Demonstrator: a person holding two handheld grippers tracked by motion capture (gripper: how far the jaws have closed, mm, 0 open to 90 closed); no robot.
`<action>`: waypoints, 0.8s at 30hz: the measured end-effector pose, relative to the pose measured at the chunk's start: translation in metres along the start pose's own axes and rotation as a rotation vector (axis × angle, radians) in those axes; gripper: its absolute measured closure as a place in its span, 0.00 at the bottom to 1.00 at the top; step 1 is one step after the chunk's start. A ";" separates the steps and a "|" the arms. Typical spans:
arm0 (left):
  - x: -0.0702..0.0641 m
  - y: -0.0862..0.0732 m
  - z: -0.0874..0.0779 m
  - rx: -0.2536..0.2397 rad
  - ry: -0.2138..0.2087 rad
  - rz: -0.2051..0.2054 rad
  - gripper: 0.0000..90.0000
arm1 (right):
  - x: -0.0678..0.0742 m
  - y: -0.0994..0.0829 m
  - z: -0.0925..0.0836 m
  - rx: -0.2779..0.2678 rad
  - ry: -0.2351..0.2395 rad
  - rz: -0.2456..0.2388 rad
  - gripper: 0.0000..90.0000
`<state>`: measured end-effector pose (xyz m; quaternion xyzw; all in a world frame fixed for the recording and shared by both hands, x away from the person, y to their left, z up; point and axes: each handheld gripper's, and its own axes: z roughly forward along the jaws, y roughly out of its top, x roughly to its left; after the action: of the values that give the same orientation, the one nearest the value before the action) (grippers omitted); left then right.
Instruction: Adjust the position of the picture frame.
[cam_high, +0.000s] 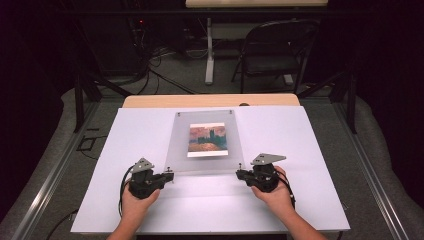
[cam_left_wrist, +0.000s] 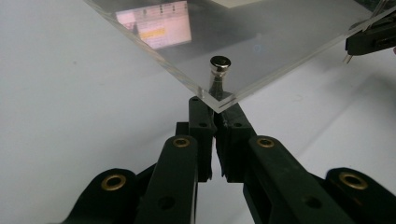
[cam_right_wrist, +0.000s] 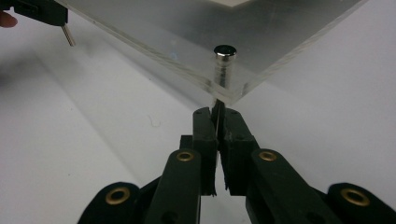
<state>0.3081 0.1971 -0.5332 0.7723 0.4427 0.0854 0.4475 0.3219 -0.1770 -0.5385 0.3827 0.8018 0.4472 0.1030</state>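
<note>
A clear acrylic sheet (cam_high: 176, 145) lies on the white board (cam_high: 200, 205) with a small painting print (cam_high: 207, 140) under its middle. Metal pins pass through its corners. My left gripper (cam_high: 170, 176) is at the sheet's near left corner, shut on the lower end of the pin (cam_left_wrist: 219, 63) there. My right gripper (cam_high: 239, 173) is at the near right corner, shut on the pin (cam_right_wrist: 224, 52) in the same way. In both gripper views the near edge of the sheet (cam_left_wrist: 280, 37) (cam_right_wrist: 289, 28) sits a little above the board.
The white board covers most of a wooden table (cam_high: 210, 100). Beyond the table are a black folding chair (cam_high: 275, 50), a white table leg (cam_high: 209, 55) and cables on the floor. Metal rails (cam_high: 45, 185) run along both sides.
</note>
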 end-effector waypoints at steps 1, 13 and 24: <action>-0.002 0.001 0.001 -0.001 -0.003 -0.001 0.95 | -0.001 -0.001 -0.003 0.002 -0.004 0.004 0.95; -0.014 0.013 0.014 -0.007 -0.034 0.003 0.95 | -0.014 -0.004 -0.022 -0.021 -0.028 0.043 0.95; -0.014 0.015 0.021 -0.001 -0.035 0.008 0.95 | -0.019 -0.008 -0.023 -0.027 -0.038 0.044 0.95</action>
<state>0.3199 0.1710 -0.5302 0.7753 0.4316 0.0737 0.4552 0.3193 -0.2073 -0.5352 0.4071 0.7850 0.4530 0.1133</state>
